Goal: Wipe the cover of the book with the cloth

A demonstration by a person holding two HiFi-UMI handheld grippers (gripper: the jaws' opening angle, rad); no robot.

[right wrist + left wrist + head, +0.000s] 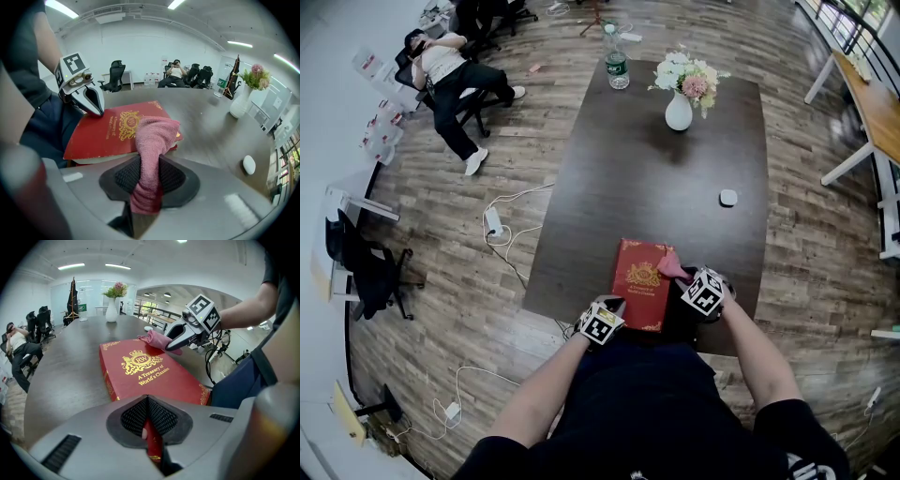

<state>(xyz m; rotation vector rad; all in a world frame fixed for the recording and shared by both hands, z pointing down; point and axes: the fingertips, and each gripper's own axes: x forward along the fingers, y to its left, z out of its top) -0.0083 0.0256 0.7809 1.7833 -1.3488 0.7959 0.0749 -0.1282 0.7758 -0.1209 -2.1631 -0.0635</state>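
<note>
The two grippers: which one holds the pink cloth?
The right gripper grips the pink towelling cloth, laid on the red hardcover book; the left gripper clamps the book's edge.

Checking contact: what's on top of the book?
Pink cloth, in the right claw, lies on one corner; left claw grips the book's near edge. What's beneath the cloth is hidden.

Here's the pale grey moulded-plastic left gripper (pixel 149 427): a broad smooth shell, a dark slotted vent on each flank, and a recess lined with black cross-hatched rubber pads (pixel 136 416). The matching grey right gripper (pixel 149 185) shows the same black mesh lining. Each one carries a white cube printed with black square markers (pixel 602 322), and the long tapered tips gleam silver with dark edging. The person wears a black short-sleeved shirt (pixel 787 427) and dark navy clothing (pixel 637 394) below.
</note>
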